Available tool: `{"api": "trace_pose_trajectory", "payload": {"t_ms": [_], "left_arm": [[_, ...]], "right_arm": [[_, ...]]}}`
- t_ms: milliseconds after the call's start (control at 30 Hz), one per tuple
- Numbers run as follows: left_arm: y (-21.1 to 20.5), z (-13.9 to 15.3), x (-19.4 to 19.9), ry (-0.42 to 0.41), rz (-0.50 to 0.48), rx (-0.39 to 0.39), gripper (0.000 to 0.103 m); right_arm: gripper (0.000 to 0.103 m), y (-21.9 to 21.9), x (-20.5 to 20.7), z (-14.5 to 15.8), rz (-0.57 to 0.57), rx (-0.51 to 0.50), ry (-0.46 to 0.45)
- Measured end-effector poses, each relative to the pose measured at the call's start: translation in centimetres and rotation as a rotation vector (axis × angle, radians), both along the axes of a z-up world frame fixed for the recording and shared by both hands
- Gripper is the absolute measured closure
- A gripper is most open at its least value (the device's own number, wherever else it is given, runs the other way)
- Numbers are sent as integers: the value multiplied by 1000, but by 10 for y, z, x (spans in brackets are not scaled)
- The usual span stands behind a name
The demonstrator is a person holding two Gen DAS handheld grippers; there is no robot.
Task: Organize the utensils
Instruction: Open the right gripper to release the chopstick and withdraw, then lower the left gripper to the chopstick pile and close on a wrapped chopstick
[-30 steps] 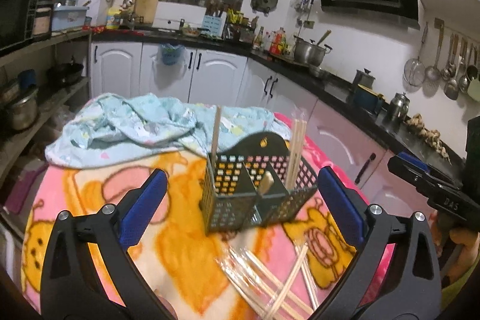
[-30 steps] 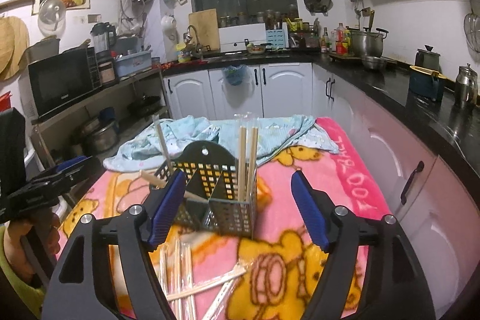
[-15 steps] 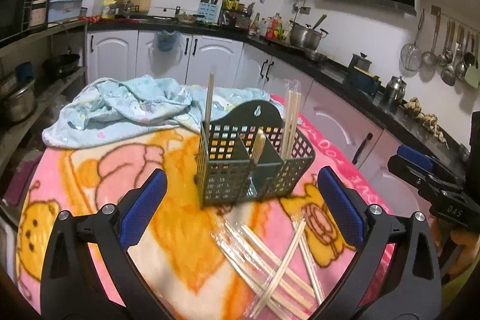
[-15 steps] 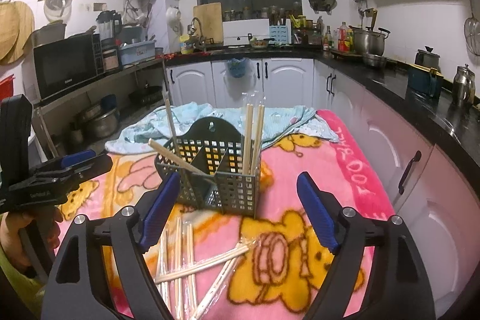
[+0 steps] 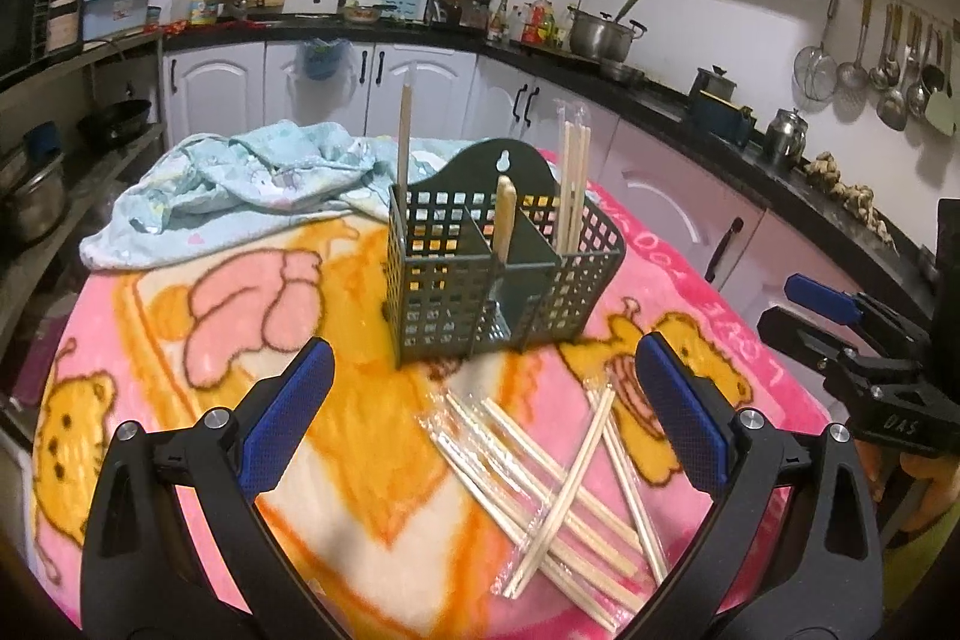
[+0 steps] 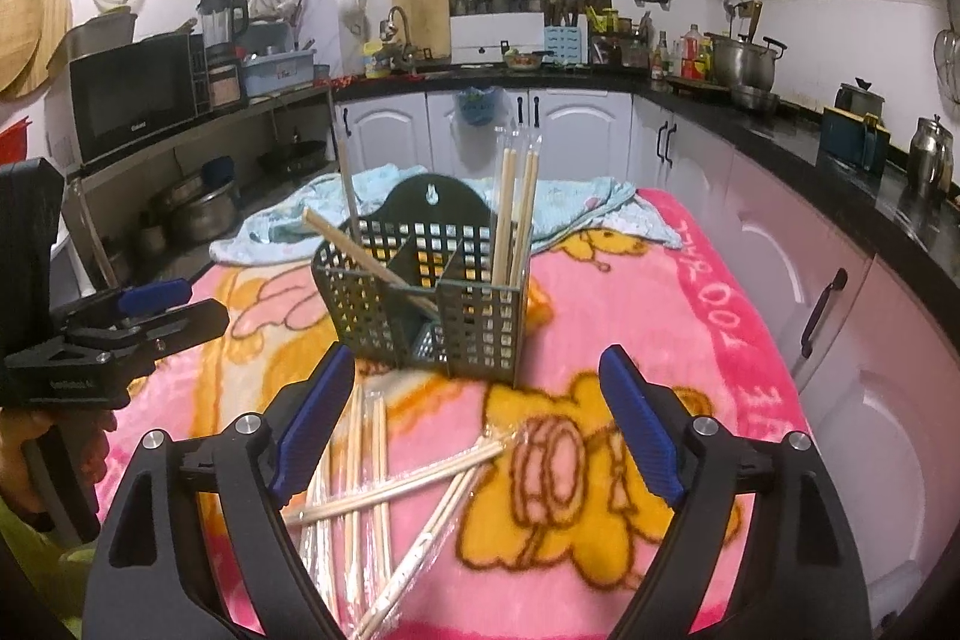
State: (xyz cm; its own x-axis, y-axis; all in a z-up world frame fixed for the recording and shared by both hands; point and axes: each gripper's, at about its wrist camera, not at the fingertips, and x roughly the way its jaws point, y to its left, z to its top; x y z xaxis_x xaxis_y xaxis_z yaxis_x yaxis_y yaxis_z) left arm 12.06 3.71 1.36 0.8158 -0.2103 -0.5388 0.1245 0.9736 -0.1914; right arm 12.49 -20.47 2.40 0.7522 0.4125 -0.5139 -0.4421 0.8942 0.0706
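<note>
**A:** Right, both grippers are low over the blanket [image 5: 372,466] now, and the caddy [image 5: 498,280] is our landmark. Left gripper [image 5: 480,418] is spread wide, nothing between its jaws.

**B:** Same story on the right gripper [image 6: 474,418]: its jaws have just been opening, and they're wide and empty. The loose chopsticks [image 6: 384,496] lie crossed in a heap just in front of the caddy, right below both sets of jaws.

**A:** And that heap is the trouble, I'd say. Some sticks are in clear wrappers, some bare, all overlapping. Close on one and you could easily pinch two, or drag a wrapper along.

**B:** Soft blanket too. Press down for a thin stick and the pads may sink into the fabric, grab a fold, and tug the caddy's footing.

**A:** Good point, because the caddy looks light. Several sticks stand in its right compartment [image 5: 573,184], one upright at the left back corner [image 5: 403,142], one leaning across the middle. Bump any of those going in and the thing could tip.

**B:** The leaning one worries me most. It angles out toward the left gripper's side, so a stick lowered there could knock it out.

**A:** Both grippers are close together in front of the caddy as well. Reaching for the same pile, they might clash.

**B:** One at a time seems the safer call.
</note>
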Motion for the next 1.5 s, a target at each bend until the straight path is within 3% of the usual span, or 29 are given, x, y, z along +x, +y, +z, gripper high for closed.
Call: {"api": "trace_pose_trajectory", "payload": {"t_ms": [733, 1133, 1200, 1367, 1500], "left_arm": [[8, -31, -3, 103, 21, -27, 11], [15, -70, 9, 216, 9, -73, 11], [15, -77, 11, 235, 8, -77, 14], [17, -96, 22, 301, -2, -124, 38], [18, -108, 35, 349, -2, -179, 46]], "right_arm": [[20, -7, 8, -42, -29, -43, 87], [20, -13, 23, -68, -65, -71, 148], [20, -14, 26, -73, -67, -73, 158], [20, -16, 36, -86, -79, -77, 194], [20, -14, 43, -94, -79, -78, 219]]}}
